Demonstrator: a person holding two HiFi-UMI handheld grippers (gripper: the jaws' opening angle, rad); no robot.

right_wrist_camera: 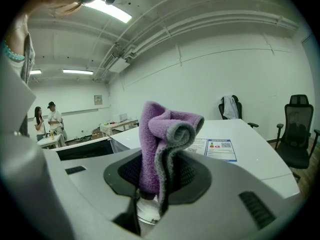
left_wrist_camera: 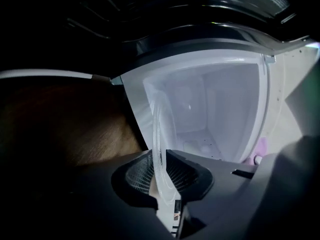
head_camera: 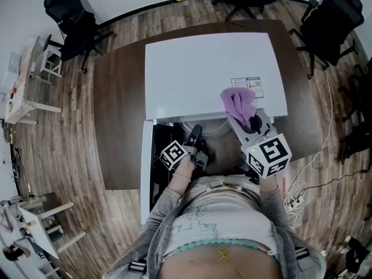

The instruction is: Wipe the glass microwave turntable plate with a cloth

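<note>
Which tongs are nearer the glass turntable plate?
Left. The left tongs grip the glass turntable plate by its rim; the right tongs hold a purple cloth above the microwave, clear of the plate.

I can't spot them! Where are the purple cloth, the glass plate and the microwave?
purple cloth (right_wrist_camera: 150, 149), right gripper view, on its folded purple side.
glass plate (left_wrist_camera: 156, 134), left gripper view, on its clear rim.
microwave (head_camera: 215, 68), head view, on its white top.

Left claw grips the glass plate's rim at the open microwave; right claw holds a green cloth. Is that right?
No: the cloth in the right claw is purple, not green, as the right gripper view shows. The left claw does grip the glass plate by its rim at the open microwave.
</note>
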